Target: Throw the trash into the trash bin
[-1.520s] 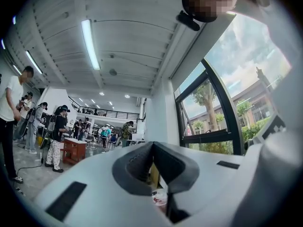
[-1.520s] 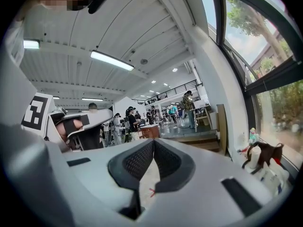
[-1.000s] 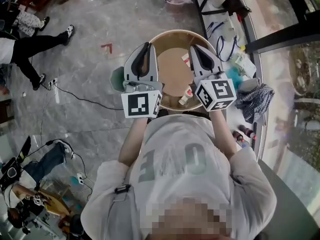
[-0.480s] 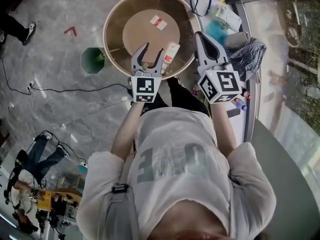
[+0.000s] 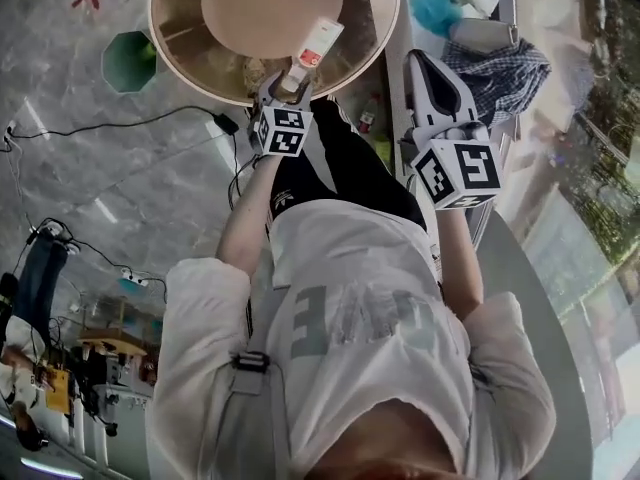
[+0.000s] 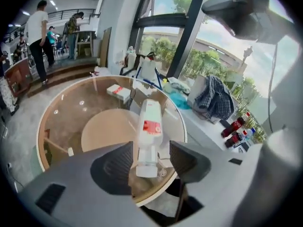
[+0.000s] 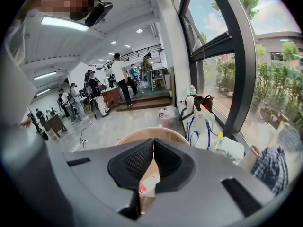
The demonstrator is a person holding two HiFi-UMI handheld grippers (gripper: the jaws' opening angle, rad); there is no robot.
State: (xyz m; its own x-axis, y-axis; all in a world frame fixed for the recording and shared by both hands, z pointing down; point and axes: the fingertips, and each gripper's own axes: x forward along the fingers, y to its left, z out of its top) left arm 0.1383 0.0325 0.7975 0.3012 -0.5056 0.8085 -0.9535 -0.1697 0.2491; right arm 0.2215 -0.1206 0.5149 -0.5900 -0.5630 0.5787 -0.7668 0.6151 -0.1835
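Note:
The trash bin (image 5: 175,38) is a big round tan tub at the top of the head view. My left gripper (image 5: 284,86) hangs over the bin's near rim (image 6: 156,193), pointing down into it. Its jaws have just been opening and stand open. A white bottle with a red label (image 6: 148,136) is between them, with a gap on each side, its body out over the bin (image 5: 312,46). To the right of the bin, my right gripper (image 5: 420,66) is shut on a brown carton scrap (image 7: 147,186). The bin's rim (image 7: 147,132) shows beyond the shut jaws.
A white and red carton (image 6: 118,91) lies inside the bin. A green octagonal thing (image 5: 127,60) and a black cable (image 5: 150,123) are on the floor at left. The window ledge at right holds a plaid cloth (image 5: 500,63), bags and red bottles (image 6: 232,129). People stand far off.
Both grippers have dropped toward the bin. The left jaws, shut a second ago, have opened, and the bottle now sits loose between them over the bin. The right stays shut.

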